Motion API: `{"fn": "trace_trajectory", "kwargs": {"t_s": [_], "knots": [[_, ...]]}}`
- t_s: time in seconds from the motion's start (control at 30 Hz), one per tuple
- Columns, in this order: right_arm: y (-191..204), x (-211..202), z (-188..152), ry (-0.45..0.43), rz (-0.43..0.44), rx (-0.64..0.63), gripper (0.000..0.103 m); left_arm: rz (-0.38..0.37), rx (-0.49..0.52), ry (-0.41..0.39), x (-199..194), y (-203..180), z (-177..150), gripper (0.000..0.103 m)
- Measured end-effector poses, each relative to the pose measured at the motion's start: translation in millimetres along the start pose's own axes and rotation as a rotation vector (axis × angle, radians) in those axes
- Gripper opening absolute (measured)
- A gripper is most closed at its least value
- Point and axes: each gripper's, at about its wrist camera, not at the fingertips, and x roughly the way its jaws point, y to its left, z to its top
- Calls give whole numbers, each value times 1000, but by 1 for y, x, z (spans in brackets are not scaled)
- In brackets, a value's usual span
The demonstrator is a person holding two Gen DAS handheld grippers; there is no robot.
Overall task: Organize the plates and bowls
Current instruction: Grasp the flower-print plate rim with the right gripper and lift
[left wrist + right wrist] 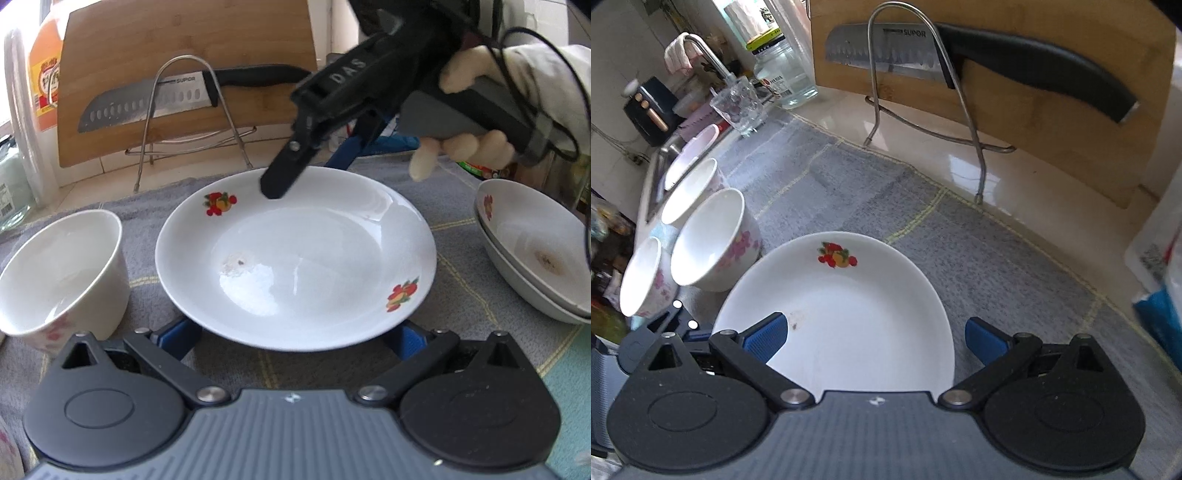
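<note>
A white plate with fruit prints lies on the grey mat. My left gripper is open, its blue pads at the plate's near rim, mostly hidden under it. My right gripper hovers at the plate's far rim. In the right wrist view the right gripper is open, one pad over the plate, the other outside its rim. Stacked plates sit at the right. A floral bowl stands left; several bowls show in the right wrist view.
A bamboo cutting board with a knife and a wire rack stands at the back. An orange bottle and a glass jar stand nearby. A drinking glass and the sink lie to the left.
</note>
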Motion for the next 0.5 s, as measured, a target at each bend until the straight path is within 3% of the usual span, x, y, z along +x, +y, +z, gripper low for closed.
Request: {"fn": "trace_trajectory", "kwargs": {"t_s": [0.27,0.5], "knots": [[-10,9,7,8,141,38,103,-17,-3,-4,2,0,0,103],[-11,14,10,26,168,61,103,-21,-5,-3,4,0,0,103]]}}
